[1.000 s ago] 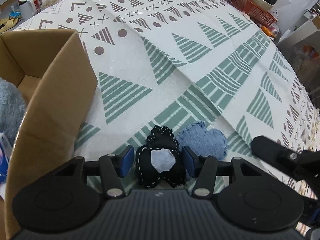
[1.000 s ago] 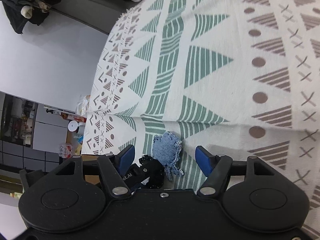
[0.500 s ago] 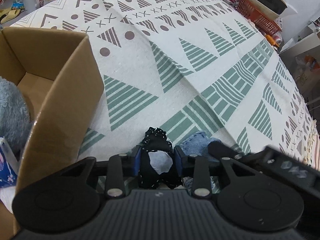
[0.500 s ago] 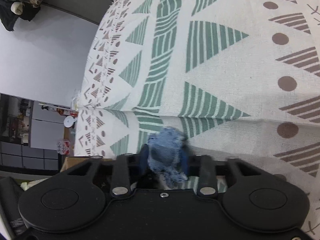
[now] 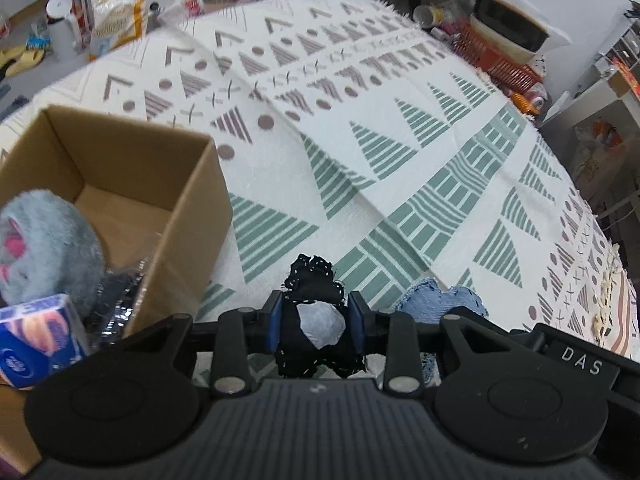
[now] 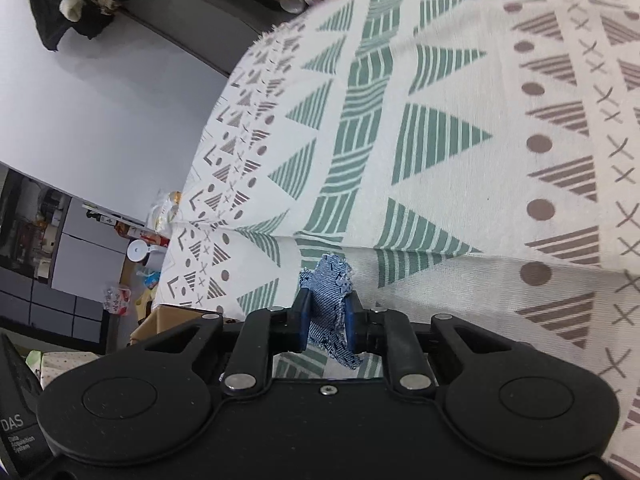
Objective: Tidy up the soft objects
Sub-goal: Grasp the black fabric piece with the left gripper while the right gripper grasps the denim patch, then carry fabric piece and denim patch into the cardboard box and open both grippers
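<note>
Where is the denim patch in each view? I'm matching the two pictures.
Left wrist: denim patch low, right of centre, behind the right gripper's black body.
Right wrist: denim patch low centre, pinched in the right gripper.
Shared landmark: cardboard box, at lower left in the right view.

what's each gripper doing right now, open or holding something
Left gripper: shut on the black fabric patch.
Right gripper: shut on the denim patch.

Patterned cloth [image 5: 400,128] over the table, white wall [image 6: 100,88], cluttered shelves [image 5: 600,92] beyond.
</note>
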{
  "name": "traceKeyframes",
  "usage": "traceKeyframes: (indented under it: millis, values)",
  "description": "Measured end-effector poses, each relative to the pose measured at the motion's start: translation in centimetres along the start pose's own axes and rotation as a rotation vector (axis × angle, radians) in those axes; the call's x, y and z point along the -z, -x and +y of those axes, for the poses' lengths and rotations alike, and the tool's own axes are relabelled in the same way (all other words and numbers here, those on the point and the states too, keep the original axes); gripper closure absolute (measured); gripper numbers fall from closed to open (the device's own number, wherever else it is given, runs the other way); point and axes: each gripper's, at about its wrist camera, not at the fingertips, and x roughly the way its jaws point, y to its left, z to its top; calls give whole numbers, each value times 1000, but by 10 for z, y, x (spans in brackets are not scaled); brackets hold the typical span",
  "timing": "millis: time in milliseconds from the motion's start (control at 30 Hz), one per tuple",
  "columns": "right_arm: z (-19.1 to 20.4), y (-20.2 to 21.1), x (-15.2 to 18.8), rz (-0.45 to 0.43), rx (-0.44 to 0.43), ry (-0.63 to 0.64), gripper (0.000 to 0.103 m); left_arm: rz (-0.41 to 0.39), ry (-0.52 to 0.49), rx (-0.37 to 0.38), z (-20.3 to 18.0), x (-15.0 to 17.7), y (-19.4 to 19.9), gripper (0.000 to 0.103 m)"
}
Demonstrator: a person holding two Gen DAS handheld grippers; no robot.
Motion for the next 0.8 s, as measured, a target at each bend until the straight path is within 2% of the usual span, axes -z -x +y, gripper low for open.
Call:
traceKeyframes:
  millis: [367,800]
  values:
    - [22,31,9,-71,-30,81,86,-77,-34,10,-8,5,42,70]
    - [54,52,20,-128,-78,155,86,-156,-47,19,6,-1,88,70]
